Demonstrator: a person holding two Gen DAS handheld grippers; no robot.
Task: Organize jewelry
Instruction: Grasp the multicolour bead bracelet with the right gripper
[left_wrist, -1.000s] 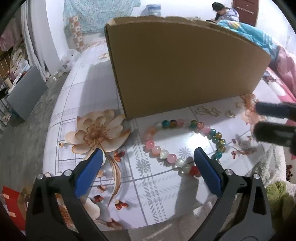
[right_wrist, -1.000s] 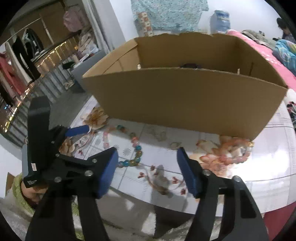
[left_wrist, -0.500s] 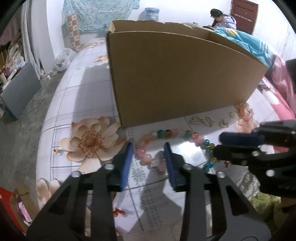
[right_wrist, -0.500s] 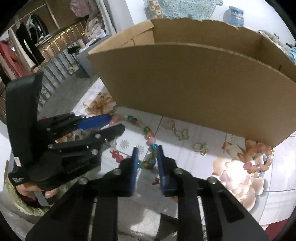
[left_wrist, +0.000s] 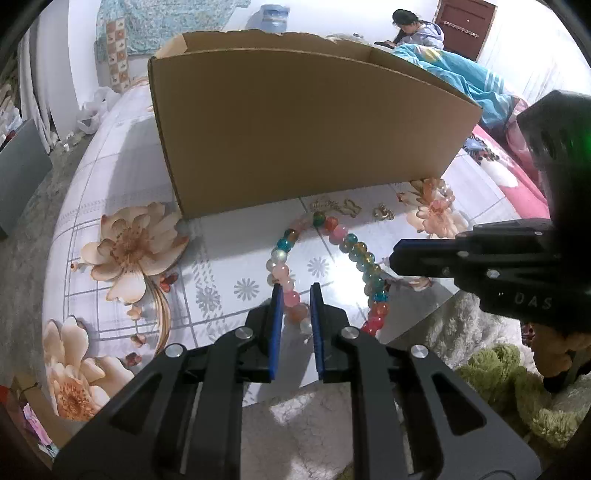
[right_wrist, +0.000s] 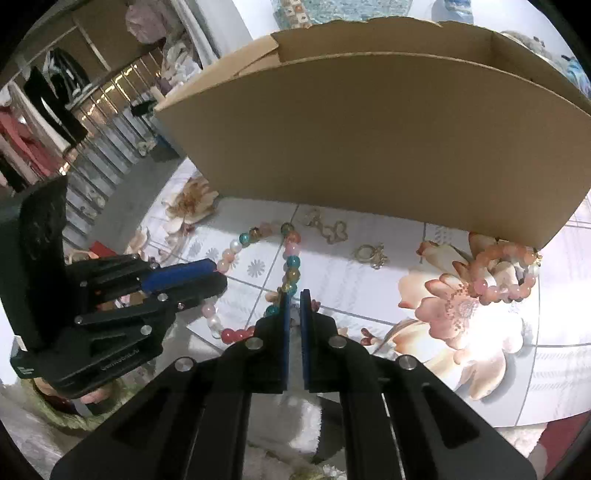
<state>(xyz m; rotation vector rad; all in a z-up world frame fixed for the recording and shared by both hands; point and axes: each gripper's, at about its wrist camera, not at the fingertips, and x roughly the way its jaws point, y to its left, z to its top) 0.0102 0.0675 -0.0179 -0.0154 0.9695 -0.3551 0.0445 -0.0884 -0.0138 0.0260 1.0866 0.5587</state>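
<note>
A multicolour bead necklace (left_wrist: 332, 229) lies in a loop on the floral tabletop in front of a brown cardboard box (left_wrist: 295, 129). My left gripper (left_wrist: 297, 291) is shut on pink beads at the loop's left side. My right gripper (right_wrist: 294, 295) is shut on beads at the loop's right side; it also shows in the left wrist view (left_wrist: 395, 258). The necklace shows in the right wrist view too (right_wrist: 291, 262). An orange-pink bead bracelet (right_wrist: 506, 273) lies to the right, and small gold pieces (right_wrist: 334, 230) lie by the box.
The tall box (right_wrist: 369, 122) stands close behind the jewelry. The table's front edge (left_wrist: 258, 391) is just under both grippers, with white and green fluffy fabric (left_wrist: 517, 387) below. A person sits far back in the room (left_wrist: 413, 29).
Both grippers went from wide open to closed on the necklace, left on its left side, right on its right. The loop has been drawn narrower and longer.
</note>
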